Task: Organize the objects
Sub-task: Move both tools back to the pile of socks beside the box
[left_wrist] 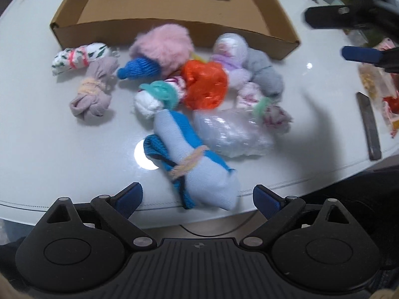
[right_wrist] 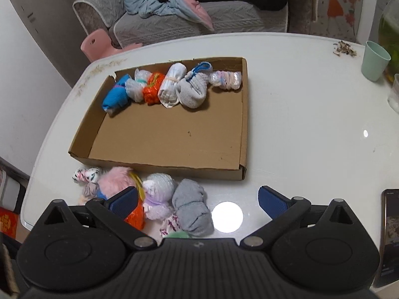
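Since the pale-blue rolled sock bundle tied with tan yarn lies just ahead between the left gripper fingers, long axis slanting across the gap, both grippers wide open and empty, left is nearer than the right gripper

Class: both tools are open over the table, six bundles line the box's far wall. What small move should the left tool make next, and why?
Probably lower the left tool onto the blue sock roll and close. Its jaws are open and empty, the roll lies nearest them, outside the box.
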Demonstrator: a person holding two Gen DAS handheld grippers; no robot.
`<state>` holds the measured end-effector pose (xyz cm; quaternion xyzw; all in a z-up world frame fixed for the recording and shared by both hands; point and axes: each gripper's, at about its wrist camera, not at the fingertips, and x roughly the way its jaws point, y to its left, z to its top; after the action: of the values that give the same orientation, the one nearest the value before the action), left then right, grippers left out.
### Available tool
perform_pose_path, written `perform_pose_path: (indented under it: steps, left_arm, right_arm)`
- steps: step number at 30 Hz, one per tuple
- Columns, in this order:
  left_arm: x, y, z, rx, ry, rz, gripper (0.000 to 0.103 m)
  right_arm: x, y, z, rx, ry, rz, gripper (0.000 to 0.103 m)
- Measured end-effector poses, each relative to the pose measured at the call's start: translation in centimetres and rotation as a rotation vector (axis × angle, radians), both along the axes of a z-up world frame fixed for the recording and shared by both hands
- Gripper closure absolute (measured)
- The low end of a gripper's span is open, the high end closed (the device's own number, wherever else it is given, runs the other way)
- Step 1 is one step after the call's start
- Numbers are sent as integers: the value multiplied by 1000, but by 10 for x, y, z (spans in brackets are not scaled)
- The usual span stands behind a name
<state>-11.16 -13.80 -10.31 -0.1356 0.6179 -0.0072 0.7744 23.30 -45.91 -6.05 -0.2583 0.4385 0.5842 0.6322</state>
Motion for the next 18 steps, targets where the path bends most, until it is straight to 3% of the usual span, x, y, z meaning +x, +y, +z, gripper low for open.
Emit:
perform_pose_path:
  steps: [7, 11, 14, 18]
  left_arm:
    - [-3, 25, 4, 52, -18, 35, 6]
    - [-2, 33, 7, 68, -29, 55, 6]
    - [-2, 31, 5, 19, -43, 59, 6]
    - [1, 27, 2, 10, -50, 64, 6]
  right_arm:
    - [10, 2, -5, 1, 95, -37, 1]
    - [1, 8, -19, -83, 48, -4, 1]
    - [-8, 11, -33, -152, -14, 24, 1]
    - [-11, 19, -47, -201, -13, 41, 7]
